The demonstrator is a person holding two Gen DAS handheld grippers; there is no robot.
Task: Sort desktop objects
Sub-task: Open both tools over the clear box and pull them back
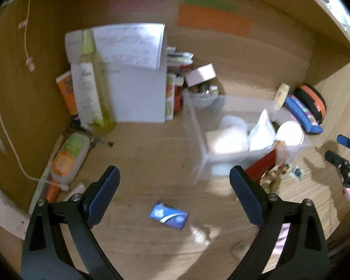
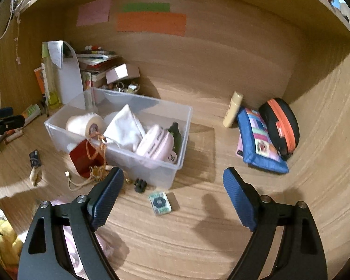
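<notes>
Hovering near the clear bin, the left gripper and right gripper both stand released, grasping nothing.

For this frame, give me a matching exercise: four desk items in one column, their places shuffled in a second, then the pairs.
Items:
1. pink round zipped case
2. small blue printed packet
3. black oval case with orange zip
4. tall yellow-green bottle

Places:
A. bare desk between the left gripper's open fingers
B. inside the clear plastic bin
C. right back corner
D. upright beside white papers, left

Pairs: 1-B, 2-A, 3-C, 4-D
</notes>
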